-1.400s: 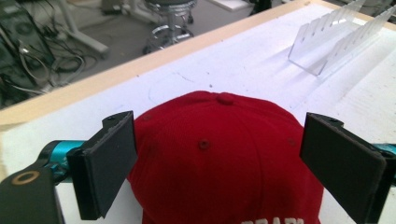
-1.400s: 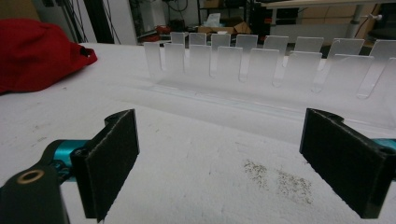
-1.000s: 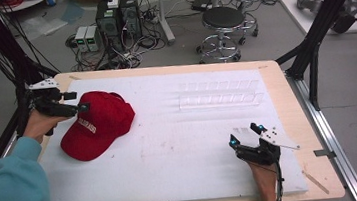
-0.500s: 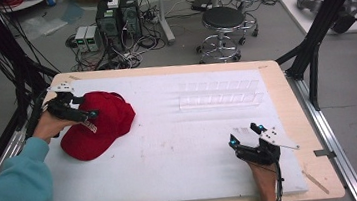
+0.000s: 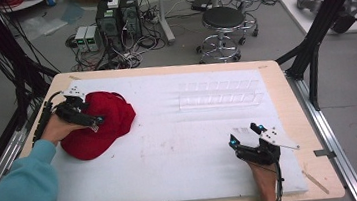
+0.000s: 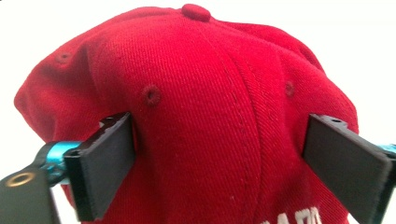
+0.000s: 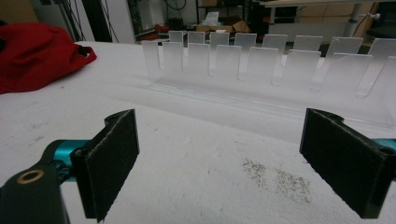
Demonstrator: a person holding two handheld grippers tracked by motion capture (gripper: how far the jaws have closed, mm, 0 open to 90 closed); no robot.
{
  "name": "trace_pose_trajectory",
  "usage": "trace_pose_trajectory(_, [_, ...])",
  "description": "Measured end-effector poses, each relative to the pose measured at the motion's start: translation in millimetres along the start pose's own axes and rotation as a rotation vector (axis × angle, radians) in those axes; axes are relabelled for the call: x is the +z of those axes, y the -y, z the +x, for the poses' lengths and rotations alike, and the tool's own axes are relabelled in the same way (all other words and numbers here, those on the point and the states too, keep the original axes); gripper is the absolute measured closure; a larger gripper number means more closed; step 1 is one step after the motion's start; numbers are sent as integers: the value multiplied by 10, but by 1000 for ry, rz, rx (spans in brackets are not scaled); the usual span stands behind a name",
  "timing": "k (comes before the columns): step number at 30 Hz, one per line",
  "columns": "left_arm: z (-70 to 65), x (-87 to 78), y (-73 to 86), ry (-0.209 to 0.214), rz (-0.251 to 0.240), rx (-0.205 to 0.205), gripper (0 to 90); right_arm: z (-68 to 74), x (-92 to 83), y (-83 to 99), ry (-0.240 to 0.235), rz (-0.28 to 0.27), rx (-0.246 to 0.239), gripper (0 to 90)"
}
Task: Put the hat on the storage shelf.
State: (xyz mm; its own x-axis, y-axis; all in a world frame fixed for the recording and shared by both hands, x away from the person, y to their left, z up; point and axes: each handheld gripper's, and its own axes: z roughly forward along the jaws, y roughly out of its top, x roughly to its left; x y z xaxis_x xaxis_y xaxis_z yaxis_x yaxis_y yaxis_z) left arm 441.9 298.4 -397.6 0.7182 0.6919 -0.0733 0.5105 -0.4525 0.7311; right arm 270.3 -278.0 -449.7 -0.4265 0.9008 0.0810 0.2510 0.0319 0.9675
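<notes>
the left tongs (image 6: 219,154) straddle the red cap (image 6: 205,116) at nine o'clock, wide and not yet gripping, while the right tongs (image 7: 224,163) wait wide.

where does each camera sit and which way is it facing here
High view: fixed above the person's side, looking forward and down on the table; both forearms show, with the left hand-held gripper at the red cap and the right hand-held gripper near the front edge.
Left gripper view: rides the left hand-held gripper, facing the cap's crown; jaws wide, either side of it.
Right gripper view: low over the table, facing the clear slotted rack; jaws open.
Shared: the cap appears in all three views.
</notes>
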Motion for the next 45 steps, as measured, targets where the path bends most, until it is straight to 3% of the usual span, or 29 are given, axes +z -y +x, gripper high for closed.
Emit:
trace_pose_trajectory(17, [-64, -51, -19, 3, 50, 16, 488, 1, -2, 1, 0, -5, 0, 108])
trace_pose_trajectory(22, [-101, -93, -34, -40, 50, 38, 655, 1, -4, 2, -1, -6, 2, 107])
trace_pose_trajectory(28, [-145, -123, -52, -46, 42, 55, 724, 2, -5, 2, -1, -9, 5, 107])
trace_pose_trajectory(33, [-197, -180, -94, -70, -10, 48, 791, -1, -7, 3, -4, -10, -2, 107])
trace_pose_trajectory(45, [-332, -378, -216, -79, -116, 17, 822, 10, -8, 2, -8, -5, -7, 108])
